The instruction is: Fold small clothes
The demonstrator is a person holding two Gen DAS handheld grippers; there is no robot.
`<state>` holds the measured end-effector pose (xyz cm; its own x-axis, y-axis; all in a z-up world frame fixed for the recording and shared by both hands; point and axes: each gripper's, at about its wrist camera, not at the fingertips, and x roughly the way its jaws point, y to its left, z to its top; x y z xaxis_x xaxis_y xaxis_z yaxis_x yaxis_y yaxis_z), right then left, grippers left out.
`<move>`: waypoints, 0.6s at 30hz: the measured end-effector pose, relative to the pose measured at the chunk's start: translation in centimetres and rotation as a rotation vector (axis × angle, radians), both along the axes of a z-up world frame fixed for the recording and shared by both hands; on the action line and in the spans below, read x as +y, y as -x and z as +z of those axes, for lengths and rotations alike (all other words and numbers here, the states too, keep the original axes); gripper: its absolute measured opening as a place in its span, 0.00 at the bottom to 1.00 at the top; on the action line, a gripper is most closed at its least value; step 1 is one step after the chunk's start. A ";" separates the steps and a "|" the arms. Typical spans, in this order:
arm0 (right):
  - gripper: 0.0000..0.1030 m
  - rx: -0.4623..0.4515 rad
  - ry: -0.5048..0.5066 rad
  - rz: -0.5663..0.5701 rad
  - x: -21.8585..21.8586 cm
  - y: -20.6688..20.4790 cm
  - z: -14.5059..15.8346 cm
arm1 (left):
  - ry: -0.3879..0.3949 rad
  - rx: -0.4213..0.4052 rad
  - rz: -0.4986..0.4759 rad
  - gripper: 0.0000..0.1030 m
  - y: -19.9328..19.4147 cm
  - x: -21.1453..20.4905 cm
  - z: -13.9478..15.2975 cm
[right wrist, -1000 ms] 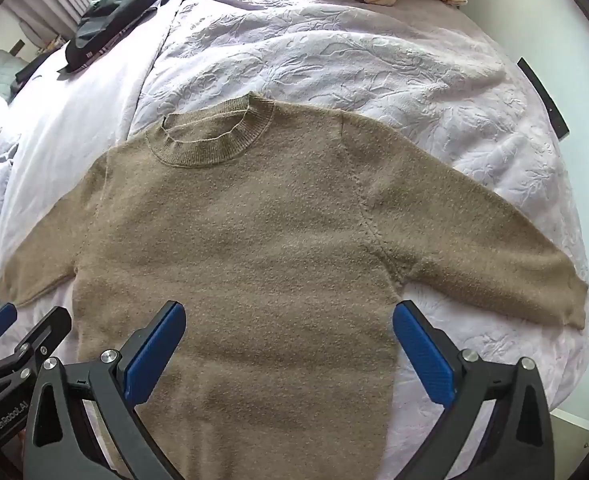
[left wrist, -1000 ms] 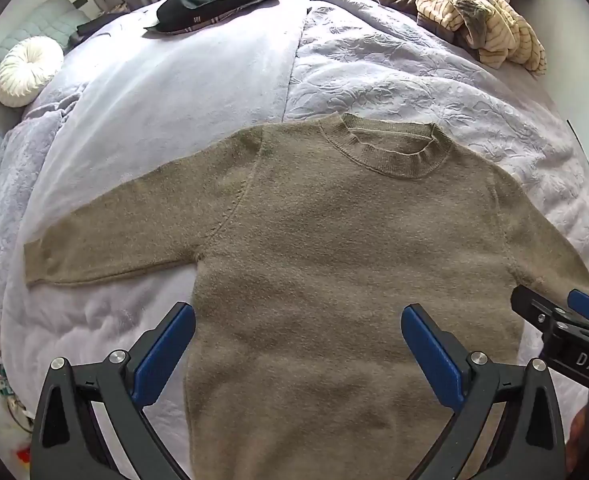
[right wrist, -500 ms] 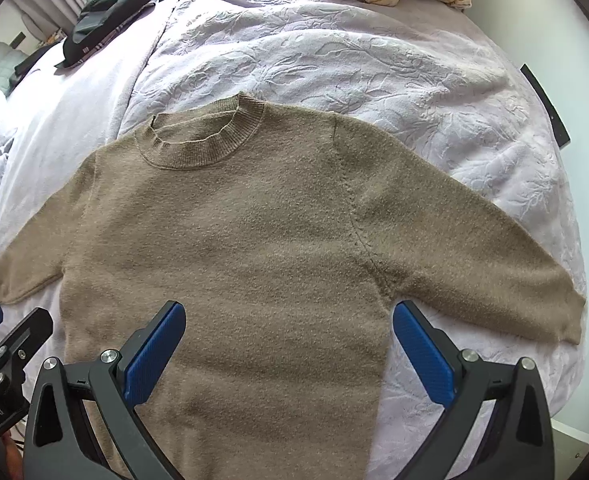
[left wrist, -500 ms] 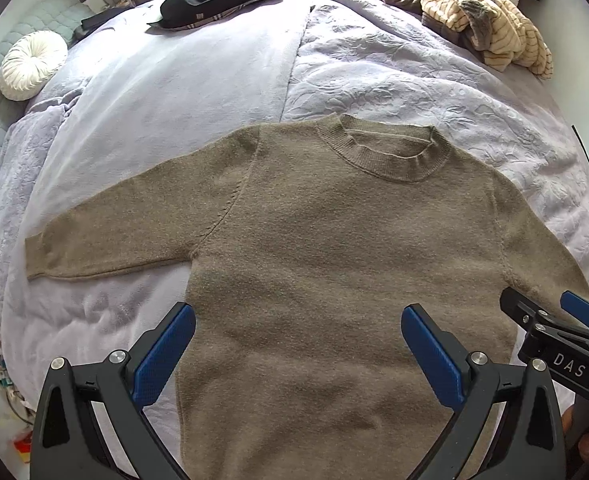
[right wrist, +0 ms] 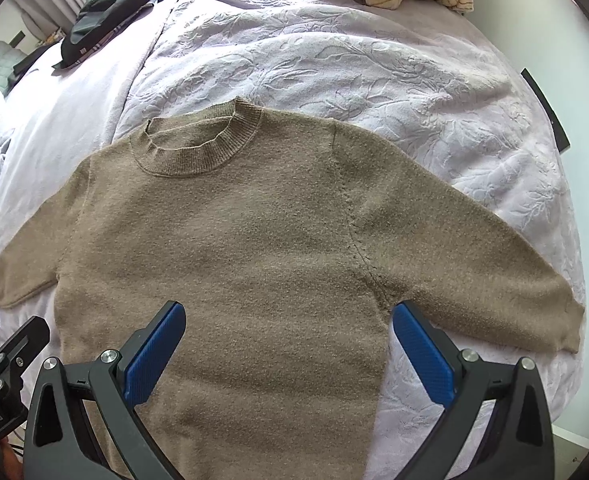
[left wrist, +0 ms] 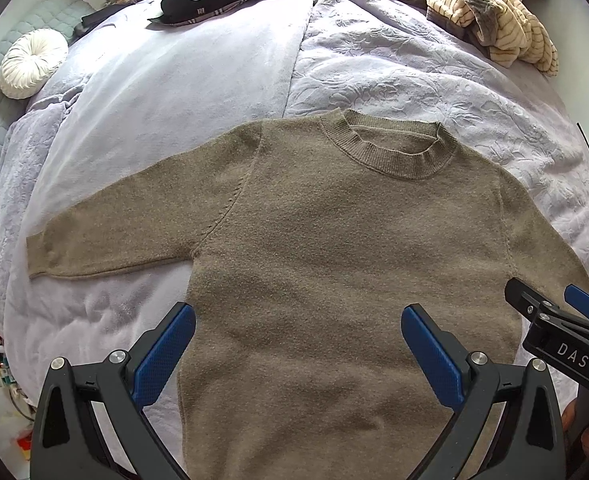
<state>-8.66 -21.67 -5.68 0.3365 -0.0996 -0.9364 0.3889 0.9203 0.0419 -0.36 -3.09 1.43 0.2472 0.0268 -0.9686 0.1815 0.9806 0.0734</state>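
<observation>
A: On the bed (left wrist: 214, 80), a sweater (left wrist: 334, 260) is laid flat, face up, collar (left wrist: 394, 156) pointing away, both sleeves spread out to the sides

B: And the claws?

A: Both are held above the lower body of the sweater. The left claw (left wrist: 298, 352) is spread wide and nothing is gripped; the right claw (right wrist: 290, 352) is spread just as wide, also with nothing held. Contact between the pads and the knit cannot be judged from these views

B: How is the fabric expected to behave?

A: A soft, fuzzy knit is seen, so it is judged light and limp, with no stiffness to be relied on. Sagging and stretching are likely if it is lifted by 1 point. Slipping is thought unlikely, since the ribbed blue pads should bite well into the nap

B: Where should it be taken hold of?

A: No fold has been made yet. The left sleeve (left wrist: 106, 236) could be pinched at its cuff and the shoulder seam taken with the other claw, so that 2 points are carried across together. The right sleeve (right wrist: 474, 280) would be treated alike. Only 1 layer should be pinched with care, or the blanket beneath may be caught too
</observation>
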 end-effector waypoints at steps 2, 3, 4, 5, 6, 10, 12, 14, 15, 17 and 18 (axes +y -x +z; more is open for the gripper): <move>1.00 0.002 -0.004 0.001 -0.1 0.0 -0.1 | 0.001 -0.001 0.005 1.00 0.0 0.1 0.0; 1.00 0.003 -0.006 0.003 -0.1 0.0 -0.1 | 0.001 -0.001 0.009 1.00 0.0 0.1 0.0; 1.00 0.005 -0.005 0.004 -0.1 0.0 -0.1 | 0.003 0.000 0.012 1.00 0.0 0.2 -0.1; 1.00 0.004 -0.004 0.002 0.0 0.0 -0.1 | 0.004 0.001 0.013 1.00 -0.1 0.2 0.0; 1.00 0.003 -0.006 0.000 0.0 0.0 -0.1 | 0.004 0.002 0.013 1.00 -0.1 0.2 0.0; 1.00 -0.002 -0.012 -0.008 -0.2 0.1 -0.2 | -0.007 0.000 0.006 1.00 0.0 0.3 0.0; 1.00 -0.003 -0.012 -0.008 -0.3 0.2 -0.2 | -0.010 0.000 0.011 1.00 0.0 0.4 0.1; 1.00 -0.002 -0.013 -0.009 -0.2 0.1 -0.2 | -0.010 0.002 0.016 1.00 0.0 0.4 0.1; 1.00 -0.001 -0.015 -0.010 -0.2 0.2 -0.2 | -0.011 0.003 0.017 1.00 0.0 0.3 0.1; 1.00 0.001 -0.015 -0.013 -0.4 0.1 -0.2 | -0.014 0.004 0.015 1.00 0.0 0.3 0.1; 1.00 0.000 -0.016 -0.014 -0.5 0.2 -0.2 | -0.015 0.003 0.014 1.00 0.1 0.2 0.1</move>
